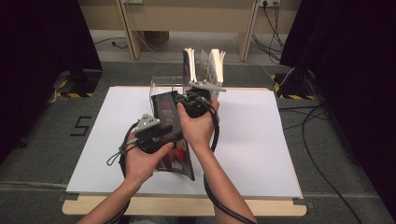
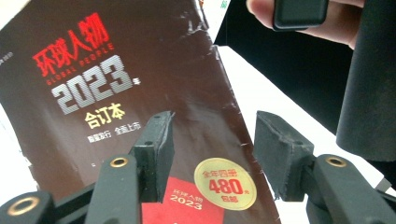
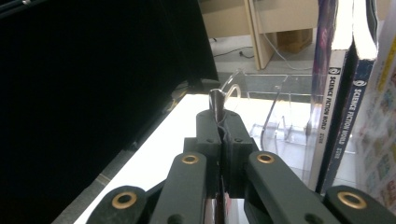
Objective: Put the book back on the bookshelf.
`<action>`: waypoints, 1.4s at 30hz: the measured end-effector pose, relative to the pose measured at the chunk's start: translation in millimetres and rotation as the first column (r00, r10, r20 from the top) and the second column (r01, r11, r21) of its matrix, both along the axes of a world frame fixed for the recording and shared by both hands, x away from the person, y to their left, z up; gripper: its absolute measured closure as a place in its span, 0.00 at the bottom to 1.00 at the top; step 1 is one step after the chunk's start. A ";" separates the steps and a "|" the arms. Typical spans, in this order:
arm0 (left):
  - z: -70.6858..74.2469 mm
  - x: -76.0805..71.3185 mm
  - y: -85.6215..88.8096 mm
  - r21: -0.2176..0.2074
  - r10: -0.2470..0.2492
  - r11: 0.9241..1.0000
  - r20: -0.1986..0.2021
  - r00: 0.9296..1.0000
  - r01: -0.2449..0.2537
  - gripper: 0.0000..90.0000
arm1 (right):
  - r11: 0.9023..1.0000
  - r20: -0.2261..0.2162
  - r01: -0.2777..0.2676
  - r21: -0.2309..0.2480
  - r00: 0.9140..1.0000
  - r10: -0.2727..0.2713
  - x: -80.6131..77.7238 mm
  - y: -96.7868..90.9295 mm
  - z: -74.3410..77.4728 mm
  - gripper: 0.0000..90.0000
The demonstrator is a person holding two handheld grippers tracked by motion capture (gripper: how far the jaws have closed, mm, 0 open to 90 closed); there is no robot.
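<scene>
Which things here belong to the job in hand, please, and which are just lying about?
In use: dark magazine, right gripper clamped on its edge, left gripper open beside it, clear rack, standing magazines.
Lying about: cables, cardboard box.

Both grippers are matte black plastic, pretty chunky. The left gripper (image 1: 164, 131) carries a grey three-cornered plate on top, and so does the right gripper (image 1: 204, 92), whose plate sits just above the hand wrapped round the black body. Up close, each jaw arm is a flat black link with brass-coloured rivets at the pivots, and the fingertips (image 2: 154, 151) are blocky dark-grey rubbery pads with a tiny hole in the side face. A thick black cable loops out of each gripper and trails down beside the forearm toward the tabletop's near edge. No sleeves showing, bare forearms, nothing worn on the wrists.
</scene>
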State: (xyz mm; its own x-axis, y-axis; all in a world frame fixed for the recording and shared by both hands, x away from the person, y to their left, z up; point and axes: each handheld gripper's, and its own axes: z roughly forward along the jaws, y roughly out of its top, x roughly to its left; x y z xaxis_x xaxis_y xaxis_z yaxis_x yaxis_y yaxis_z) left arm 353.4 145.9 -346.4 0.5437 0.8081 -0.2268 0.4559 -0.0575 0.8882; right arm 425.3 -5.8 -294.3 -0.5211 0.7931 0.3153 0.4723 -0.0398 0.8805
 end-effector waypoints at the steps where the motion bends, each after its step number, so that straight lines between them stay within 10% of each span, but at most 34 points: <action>1: -0.3 0.4 -1.6 0.003 0.000 1.000 -0.002 1.000 0.000 0.51 | 1.000 0.000 0.000 0.000 1.000 0.000 0.0 0.0 0.0 0.98; 24: -8.4 14.2 -22.1 0.088 0.070 0.994 -0.020 0.997 -0.068 0.49 | 1.000 0.005 0.017 -0.016 1.000 -0.017 0.4 8.1 -1.6 0.98; 42: -11.5 11.0 -14.1 0.057 0.053 0.997 -0.050 0.997 -0.050 0.65 | 1.000 -0.006 -0.017 0.003 1.000 0.017 -5.6 10.8 -0.2 0.98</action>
State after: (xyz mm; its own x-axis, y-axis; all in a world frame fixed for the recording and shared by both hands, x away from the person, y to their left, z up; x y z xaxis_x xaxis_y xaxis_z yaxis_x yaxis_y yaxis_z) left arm 364.5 131.8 -357.9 0.4896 0.8469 -0.2073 0.5042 -0.0811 0.8598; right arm 419.7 5.1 -294.5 -0.5326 0.7831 0.3211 0.4787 -0.0342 0.8773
